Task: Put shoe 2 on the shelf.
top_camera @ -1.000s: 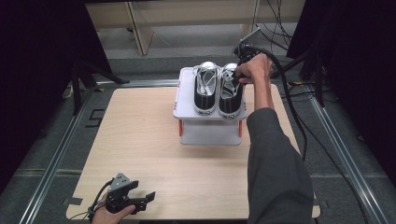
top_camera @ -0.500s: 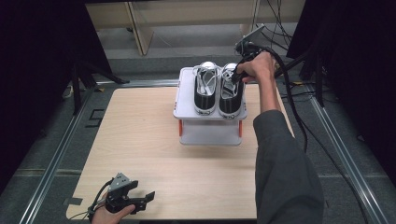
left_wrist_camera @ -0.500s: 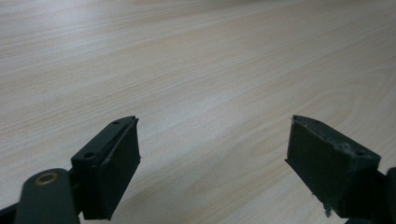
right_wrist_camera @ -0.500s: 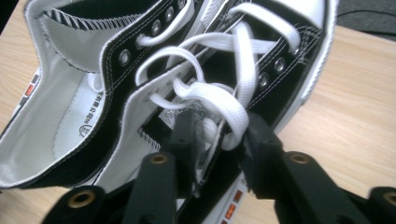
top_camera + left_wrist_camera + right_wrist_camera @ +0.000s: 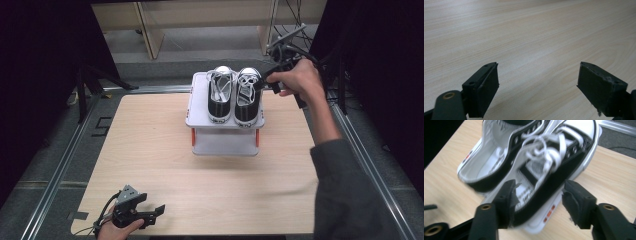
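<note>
Right gripper (image 5: 263, 80): jaws just opened, spread beside right sneaker (image 5: 247, 95) | sneakers: side by side on white stand (image 5: 225, 145), table's far side | left gripper (image 5: 150, 215): jaws spread, near-left over table (image 5: 150, 150)

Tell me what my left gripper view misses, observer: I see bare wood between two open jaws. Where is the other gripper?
Observer: The right gripper is at the far edge of the table, beside a black-and-white shoe on a white stand.
Operator: Is it gripping that shoe?
Observer: No. Its jaws have just been opening and now stand apart, with the shoe's side between them.
Operator: Is the shoe alone?
Observer: No, a second shoe sits beside it on the stand.
</note>
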Motion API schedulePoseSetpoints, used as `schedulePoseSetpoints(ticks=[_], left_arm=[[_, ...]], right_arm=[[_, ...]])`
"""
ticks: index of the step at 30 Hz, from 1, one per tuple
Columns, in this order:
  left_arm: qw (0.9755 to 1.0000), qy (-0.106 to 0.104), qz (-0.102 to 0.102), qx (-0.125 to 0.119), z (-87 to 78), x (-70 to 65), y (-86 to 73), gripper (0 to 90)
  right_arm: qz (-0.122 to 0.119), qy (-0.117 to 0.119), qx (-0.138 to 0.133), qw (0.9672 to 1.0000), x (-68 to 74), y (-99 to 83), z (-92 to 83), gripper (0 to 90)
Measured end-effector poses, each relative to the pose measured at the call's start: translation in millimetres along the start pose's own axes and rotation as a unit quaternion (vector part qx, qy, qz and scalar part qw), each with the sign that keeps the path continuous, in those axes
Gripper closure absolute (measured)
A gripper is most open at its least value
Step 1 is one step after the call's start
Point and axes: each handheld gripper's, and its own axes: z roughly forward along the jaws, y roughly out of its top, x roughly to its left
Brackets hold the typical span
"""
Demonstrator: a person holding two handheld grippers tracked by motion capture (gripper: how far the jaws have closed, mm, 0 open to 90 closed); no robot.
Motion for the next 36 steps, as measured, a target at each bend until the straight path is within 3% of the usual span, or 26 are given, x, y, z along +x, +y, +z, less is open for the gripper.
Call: schedulePoseSetpoints(ticks=[3, 4, 5, 6, 8, 10, 11, 13, 14, 17, 24, 30, 33, 34, 36], left_arm=[[1.0, -0.005, -0.004, -0.006, 0.5, -1.4, 0.3, 16.3], [1.0, -0.001, 0.001, -0.003, -0.6, -1.0, 0.4, 16.3], [1.0, 0.003, 0.003, 0.0, -0.7, -0.4, 0.1, 16.3], [1.0, 0.002, 0.001, -0.001, -0.2, -0.1, -0.6, 16.3], [1.0, 0.003, -0.002, -0.002, -1.0, 0.1, -1.2, 16.2], [1.0, 0.003, -0.001, -0.002, -1.4, 0.4, -0.9, 16.3], [1.0, 0.003, -0.001, -0.004, -1.4, 0.5, -0.8, 16.2], [1.0, 0.004, -0.002, -0.001, -1.0, 0.4, -0.6, 16.2], [1.0, 0.003, -0.002, -0.001, 0.4, 0.9, -0.9, 16.3], [1.0, 0.005, -0.001, 0.001, 0.4, 1.2, -0.9, 16.2], [1.0, 0.006, -0.002, -0.001, -0.7, 1.6, -1.1, 16.3], [1.0, 0.007, -0.001, 0.001, -0.3, 1.7, -0.8, 16.2], [1.0, 0.006, 0.001, 0.002, 0.1, 1.6, -0.8, 16.3], [1.0, 0.006, 0.002, 0.003, -0.1, 1.7, -0.8, 16.2], [1.0, 0.006, 0.001, 0.001, 0.2, 1.9, -0.8, 16.2]], right_arm=[[-0.009, 0.011, -0.006, 0.9999, -2.8, -16.2, -5.6, 42.3], [-0.013, 0.014, -0.015, 0.9997, -5.7, -35.8, -11.9, 39.4], [-0.013, 0.014, -0.015, 0.9997, -5.7, -35.8, -11.9, 39.4], [-0.014, 0.013, -0.026, 0.9995, -8.0, -54.5, -15.3, 37.3], [-0.016, 0.013, -0.032, 0.9993, -8.0, -72.5, -17.1, 34.8], [-0.021, 0.018, -0.034, 0.999, -8.0, -83.2, -16.6, 34.9], [-0.027, 0.031, -0.031, 0.9987, -6.9, -104.6, -13.7, 33.2], [-0.029, 0.031, -0.033, 0.9985, -6.2, -114.8, -12.0, 33.0], [-0.033, 0.036, -0.048, 0.9977, -6.2, -133.7, -6.9, 31.2], [-0.035, 0.048, -0.054, 0.9967, -5.4, -156.6, 0.4, 29.8], [-0.042, 0.05, -0.057, 0.9962, -4.5, -191.7, 10.8, 28.3], [-0.032, 0.04, -0.052, 0.9973, -4.3, -209.4, 20.6, 27.6], [-0.019, 0.045, -0.052, 0.9974, -2.9, -217.9, 31.1, 27.4], [-0.024, 0.047, -0.039, 0.9979, -4.1, -219.4, 31.9, 27.3], [-0.025, 0.063, -0.058, 0.996, -2.1, -228.9, 45.3, 26.2]])
